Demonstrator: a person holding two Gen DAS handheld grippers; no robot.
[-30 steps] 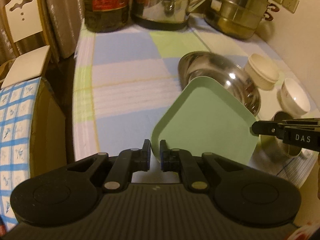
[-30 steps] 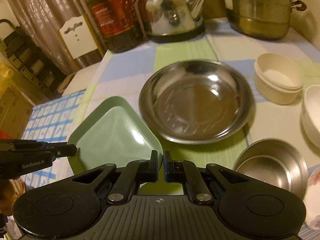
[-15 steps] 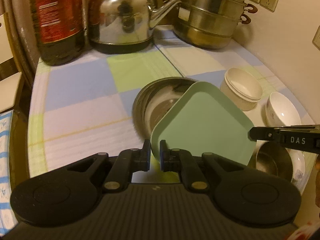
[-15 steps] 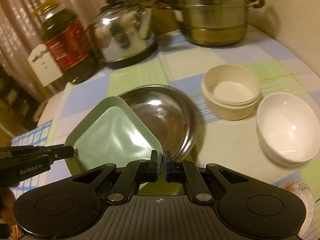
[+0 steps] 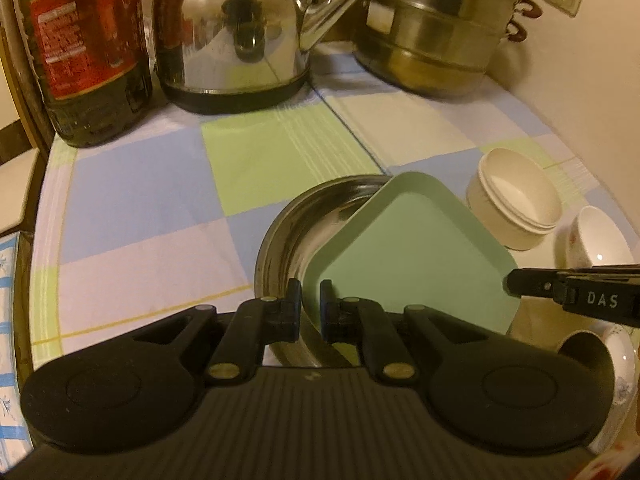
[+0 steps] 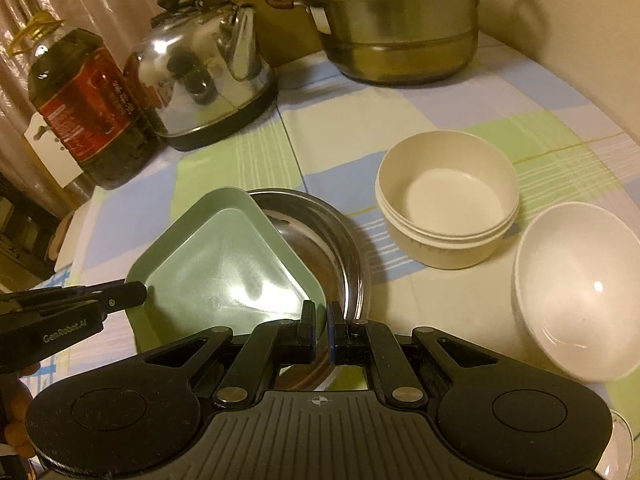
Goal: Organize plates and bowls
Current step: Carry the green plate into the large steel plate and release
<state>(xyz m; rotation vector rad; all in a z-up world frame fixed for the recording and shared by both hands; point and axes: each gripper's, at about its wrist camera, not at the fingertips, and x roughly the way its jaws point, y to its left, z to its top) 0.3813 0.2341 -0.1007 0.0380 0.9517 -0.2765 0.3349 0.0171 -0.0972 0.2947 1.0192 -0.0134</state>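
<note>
A pale green square plate (image 5: 408, 256) (image 6: 228, 268) is held by both grippers over a round steel plate (image 5: 304, 224) (image 6: 320, 240). My left gripper (image 5: 310, 304) is shut on the plate's near corner. My right gripper (image 6: 320, 328) is shut on the opposite corner; its fingers show in the left wrist view (image 5: 560, 288). The left gripper's fingers show in the right wrist view (image 6: 100, 300). The green plate sits tilted, partly inside the steel plate.
A cream bowl stack (image 6: 448, 200) and a white bowl (image 6: 576, 288) stand to the right. At the back are a kettle (image 5: 232, 32), an oil bottle (image 5: 84, 48) and a steel steamer pot (image 5: 432, 28). A patterned bowl (image 5: 616, 368) is at the right edge. The checked tablecloth (image 5: 140, 200) ends at the left.
Both grippers have carried the green plate forward and to the right, from beside the steel plate to over and into it. Both stay shut on its corners.
</note>
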